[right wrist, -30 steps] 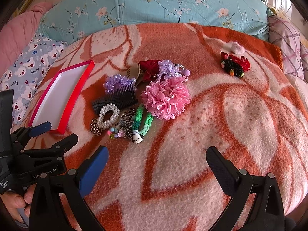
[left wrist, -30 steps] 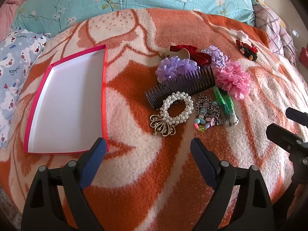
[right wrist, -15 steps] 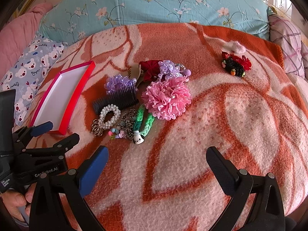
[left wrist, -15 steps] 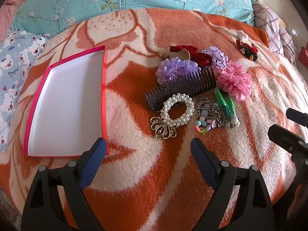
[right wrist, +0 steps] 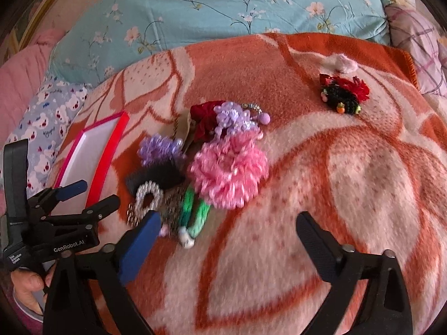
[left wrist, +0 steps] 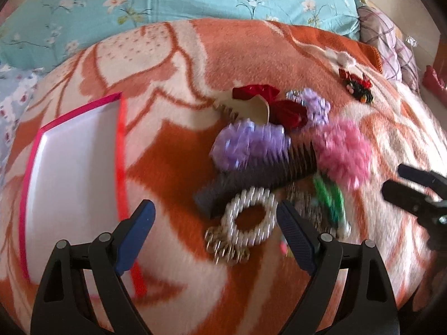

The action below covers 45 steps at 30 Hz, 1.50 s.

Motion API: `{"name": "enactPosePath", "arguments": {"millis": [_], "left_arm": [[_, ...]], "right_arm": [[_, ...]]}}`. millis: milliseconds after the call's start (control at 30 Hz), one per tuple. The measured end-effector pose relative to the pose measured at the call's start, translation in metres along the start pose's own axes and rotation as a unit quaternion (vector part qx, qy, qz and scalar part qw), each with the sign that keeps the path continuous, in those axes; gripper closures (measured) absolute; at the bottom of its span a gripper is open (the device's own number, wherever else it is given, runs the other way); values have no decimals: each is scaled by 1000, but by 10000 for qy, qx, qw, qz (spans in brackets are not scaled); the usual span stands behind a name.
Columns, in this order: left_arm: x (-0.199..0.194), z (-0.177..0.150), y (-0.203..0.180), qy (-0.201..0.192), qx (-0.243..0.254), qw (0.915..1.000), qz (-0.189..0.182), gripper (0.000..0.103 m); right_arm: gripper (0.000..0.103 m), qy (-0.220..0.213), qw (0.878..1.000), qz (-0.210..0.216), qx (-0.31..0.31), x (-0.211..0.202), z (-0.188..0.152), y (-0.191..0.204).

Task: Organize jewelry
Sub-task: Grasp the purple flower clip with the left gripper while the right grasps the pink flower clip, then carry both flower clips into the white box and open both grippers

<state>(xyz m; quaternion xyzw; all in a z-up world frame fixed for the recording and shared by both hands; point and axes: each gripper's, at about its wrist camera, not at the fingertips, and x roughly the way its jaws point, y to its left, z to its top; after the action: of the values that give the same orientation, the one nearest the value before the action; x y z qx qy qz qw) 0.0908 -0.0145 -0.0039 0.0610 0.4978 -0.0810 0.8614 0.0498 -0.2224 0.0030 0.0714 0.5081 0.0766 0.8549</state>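
Currently both grippers are closing in on the jewelry heap on the bed, nothing held yet. Left gripper (left wrist: 215, 220) has its jaws spread wide and empty, with the pearl bracelet (left wrist: 250, 217) lying just inside its right finger, so that looks like the first pick. Right gripper (right wrist: 226, 231) is also spread, nothing between the pads; its jaws have just been closing a little from full width, probably presizing for a smaller item. Its left finger sits near the green braided band (right wrist: 192, 212) and the chain clump beside it.

Layout: the heap sits mid-blanket (right wrist: 349, 181), all pieces touching or overlapping: dark comb (left wrist: 251, 178) under the purple scrunchie (left wrist: 248, 142), pink pompom (right wrist: 229, 170) to the right, red bow (left wrist: 279, 106) and small lilac flower piece (right wrist: 232, 117) behind. One black-and-red hair clip (right wrist: 343, 95) lies well apart, toward the far right edge. Red-rimmed tray (left wrist: 75, 173), white inside and holding nothing, sits left of the heap, so left gripper has the short carry to it.

Both grippers pitch steeply down, which suits top-down pinches on flat items sunk in soft pile.

Risks, as judgement: the bracelet touches a gold filigree pendant (left wrist: 226, 248) and may drag it; blanket fuzz could get pinched. Left view is motion-blurred, so fine contact can't be confirmed.
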Motion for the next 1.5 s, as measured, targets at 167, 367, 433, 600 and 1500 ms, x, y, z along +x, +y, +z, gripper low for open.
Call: {"name": "enactPosePath", "arguments": {"millis": [167,367,433,600,1500], "left_arm": [[23,31,7,-68,-216,9994,-267,14],[51,46,1,93,-189,9976,-663,42],[57,46,0,193,-189,9961,-836,82],[49,44,-2,1,-92,9968,-800,100],[-46,17,128,-1138,-1153,9866,-193,102]], "right_arm": [[22,194,9986,348,357,28,15,-6],[44,305,9958,639,587,52,22,-9],[65,295,9952,719,599,55,23,-9],[93,116,9952,754,610,51,23,-13],[98,-368,9826,1817,-55,33,65,96]]}}
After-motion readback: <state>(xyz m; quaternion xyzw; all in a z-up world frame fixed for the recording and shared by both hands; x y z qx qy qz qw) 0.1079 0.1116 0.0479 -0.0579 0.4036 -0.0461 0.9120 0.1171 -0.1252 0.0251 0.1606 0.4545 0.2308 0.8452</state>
